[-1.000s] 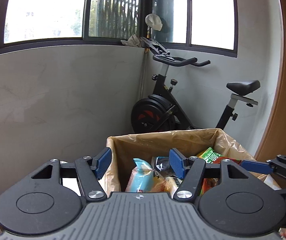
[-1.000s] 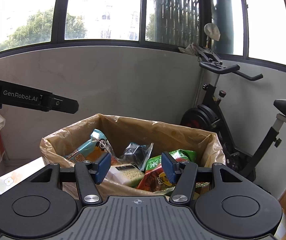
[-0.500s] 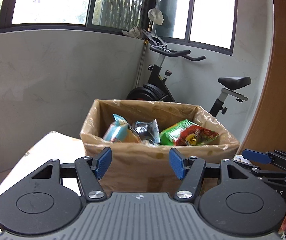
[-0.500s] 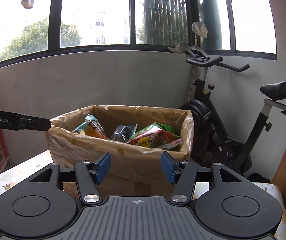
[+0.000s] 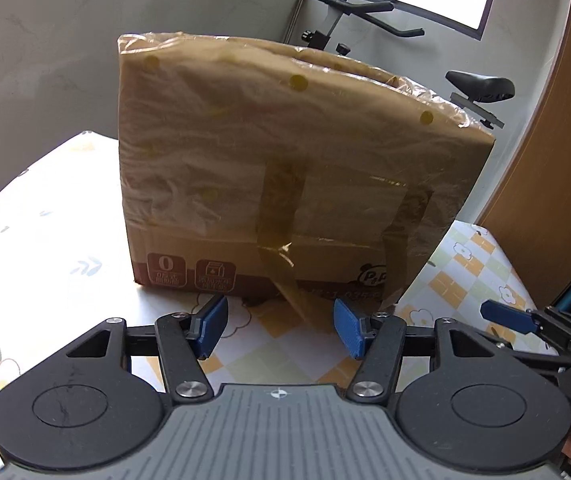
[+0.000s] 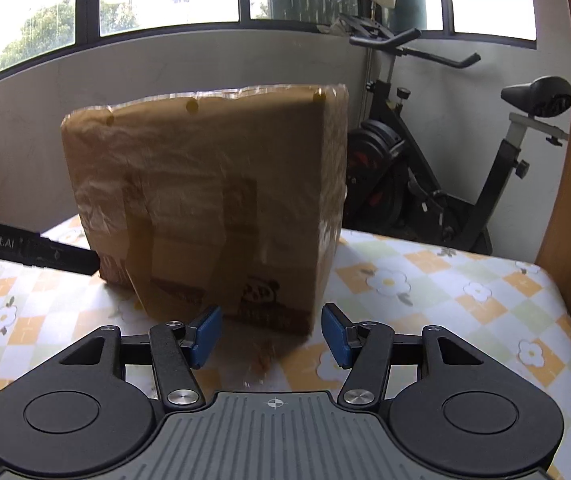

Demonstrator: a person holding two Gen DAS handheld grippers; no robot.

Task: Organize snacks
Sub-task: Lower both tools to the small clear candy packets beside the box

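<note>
A brown cardboard box (image 5: 285, 168) lined with a plastic bag stands on the table. It also shows in the right wrist view (image 6: 213, 208). From this low angle its contents are hidden behind its front wall. My left gripper (image 5: 279, 330) is open and empty, low over the tablecloth just in front of the box's base. My right gripper (image 6: 271, 336) is open and empty, also just in front of the box. The right gripper's blue fingertips (image 5: 505, 316) show at the right edge of the left wrist view.
The table has a checked cloth with flowers (image 6: 445, 288). An exercise bike (image 6: 445, 168) stands behind the table by the windowed wall. A brown wooden panel (image 5: 545, 140) is at the right. The left gripper's black arm (image 6: 29, 252) reaches in from the left.
Both grippers have dropped from above the box's open top down to table level in front of it. The snacks inside have gone out of sight. Both grippers stay open.
</note>
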